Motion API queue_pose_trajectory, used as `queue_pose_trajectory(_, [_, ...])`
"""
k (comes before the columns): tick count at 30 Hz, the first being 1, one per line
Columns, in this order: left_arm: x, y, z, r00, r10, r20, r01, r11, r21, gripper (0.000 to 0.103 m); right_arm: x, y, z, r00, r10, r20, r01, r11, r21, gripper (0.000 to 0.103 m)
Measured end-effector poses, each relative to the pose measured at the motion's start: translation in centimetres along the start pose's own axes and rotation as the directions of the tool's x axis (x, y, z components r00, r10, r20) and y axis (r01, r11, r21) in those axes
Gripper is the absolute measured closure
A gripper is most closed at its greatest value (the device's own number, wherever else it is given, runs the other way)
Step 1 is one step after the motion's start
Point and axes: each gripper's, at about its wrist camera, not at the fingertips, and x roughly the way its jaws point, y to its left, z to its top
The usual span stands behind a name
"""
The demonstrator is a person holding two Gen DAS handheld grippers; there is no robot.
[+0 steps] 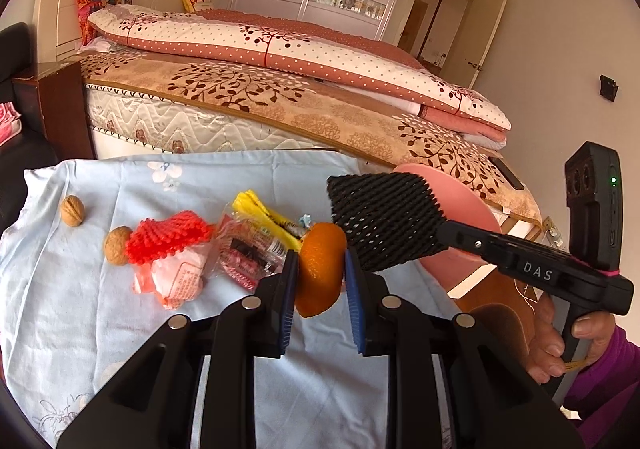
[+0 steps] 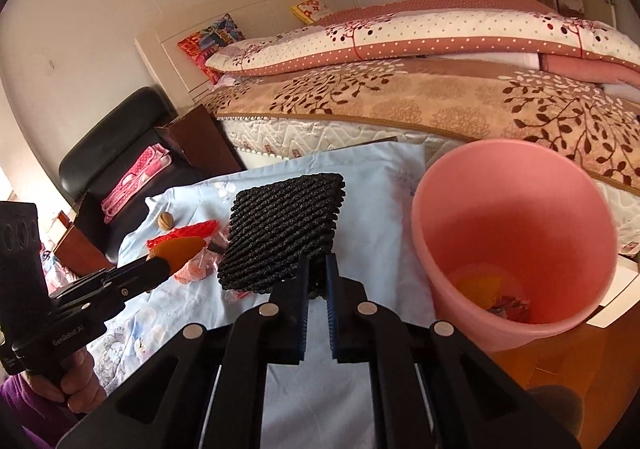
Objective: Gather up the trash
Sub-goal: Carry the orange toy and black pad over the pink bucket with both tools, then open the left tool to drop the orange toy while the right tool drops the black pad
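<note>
Right wrist view: pink bin beside the counter, already holding orange peel and wrappers at its bottom. Still lying on the blue cloth: red foam net, crumpled wrappers, 2 walnuts. Right tongs pinched together on the black foam net, lifted clear of the cloth, left of the bin. Left tongs clamped on an orange peel, raised too. Both angled downward, each handle gripped by a hand in a purple sleeve. Roughly half done, by the look.
</note>
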Motion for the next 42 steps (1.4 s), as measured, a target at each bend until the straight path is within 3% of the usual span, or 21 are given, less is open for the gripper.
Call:
queue_pose_trajectory(10, [2.2,-4.0,2.5,0.999,-0.049,0.02,0.048,0.998,0.034,0.08,-3.2,-4.5,1.3,0.983,-0.167,0.073,0.161,0.984,0.074,0.096])
queue_pose_trajectory(22, [6.3,-10.8,4.6,0.988,-0.155,0.012,0.153,0.982,0.108,0.08,-5.7,-8.9,0.4,0.924,-0.372,0.089,0.36,0.924,0.129,0.095])
queue_pose_trajectory(33, [10.6,-14.4,4.5,0.984,-0.175,-0.04,0.18,0.972,0.155,0.08,-6.0,-11.9,-0.6,0.894,-0.445,0.052,0.43,0.885,0.178,0.095])
queue_pose_trajectory(42, [13.8,-15.4,3.9,0.984,-0.154,-0.085,0.166,0.972,0.167,0.08,-5.5,-13.5,-1.2,0.889,-0.457,0.02,0.444,0.873,0.201,0.095])
